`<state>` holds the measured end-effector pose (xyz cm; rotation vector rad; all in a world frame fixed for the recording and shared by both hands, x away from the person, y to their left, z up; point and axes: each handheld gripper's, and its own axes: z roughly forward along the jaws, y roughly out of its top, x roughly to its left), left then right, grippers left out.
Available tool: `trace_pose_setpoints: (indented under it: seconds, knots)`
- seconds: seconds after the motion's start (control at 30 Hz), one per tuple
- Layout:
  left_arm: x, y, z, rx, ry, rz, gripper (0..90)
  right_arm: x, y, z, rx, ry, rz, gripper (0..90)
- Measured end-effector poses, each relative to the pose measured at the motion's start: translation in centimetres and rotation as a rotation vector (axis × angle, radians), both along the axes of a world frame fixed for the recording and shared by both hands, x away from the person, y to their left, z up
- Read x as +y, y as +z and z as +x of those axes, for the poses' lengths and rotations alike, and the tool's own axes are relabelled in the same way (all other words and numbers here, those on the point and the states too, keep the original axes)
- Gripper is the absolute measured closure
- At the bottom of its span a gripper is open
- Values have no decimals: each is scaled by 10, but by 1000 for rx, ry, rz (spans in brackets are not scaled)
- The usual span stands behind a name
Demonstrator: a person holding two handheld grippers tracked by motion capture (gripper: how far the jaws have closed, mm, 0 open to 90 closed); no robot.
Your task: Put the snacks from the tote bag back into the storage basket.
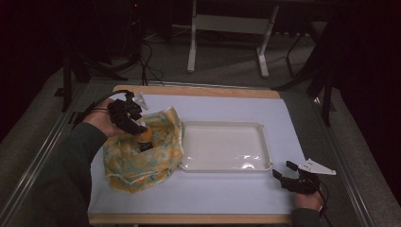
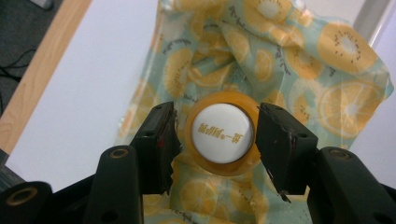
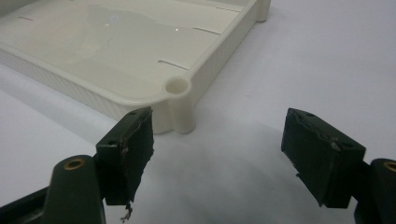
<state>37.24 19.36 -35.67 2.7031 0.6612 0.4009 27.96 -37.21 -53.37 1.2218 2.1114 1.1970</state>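
Two grippers up. My left gripper [image 2: 215, 140] straddles the small orange bottle [image 2: 223, 135] standing on the citrus-print cloth [image 2: 299, 60], pads not pressing; tray [image 1: 222, 165] at its 3 o'clock. Right gripper [image 3: 217, 154] wide, empty. Bottle looks rigid, light, slick: grip below the cap.

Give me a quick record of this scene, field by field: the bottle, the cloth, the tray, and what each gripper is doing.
bottle: orange bottle with a white cap, upright on the cloth
cloth: crumpled citrus-print cloth, left of the tray, on the table
tray: cream tray, nothing in it
left gripper: left gripper above the bottle, one finger on either side of the cap; a narrow gap shows on each side, no grip yet
right gripper: right gripper open, holding nothing, low over the table by the tray's near right corner
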Motion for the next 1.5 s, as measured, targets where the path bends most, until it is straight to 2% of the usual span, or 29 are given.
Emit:
trace_pose_setpoints:
  seconds: [0.17, 0.6, 0.8, 1.13, 1.33, 1.5]
  knots:
    - [-3, -3, 3, 15, -4, 33, 476, 0, 0, 0, 0, 0, 0, 246]
    - [-2, -9, 8, 73, -4, 41, 504, 0, 0, 0, 0, 0, 1, 246]
    - [0, -8, 9, 103, -10, 38, 575, 0, 0, 0, 1, -1, 1, 246]
    - [-1, -8, 9, 111, 4, 42, 585, 0, 0, 0, 0, -1, 1, 246]
    - [-2, -7, 9, 97, -21, 56, 578, 0, 0, 0, 1, -1, 0, 246]
    - [-3, -7, 10, 91, -20, 48, 564, 0, 0, 0, 2, 0, 0, 246]
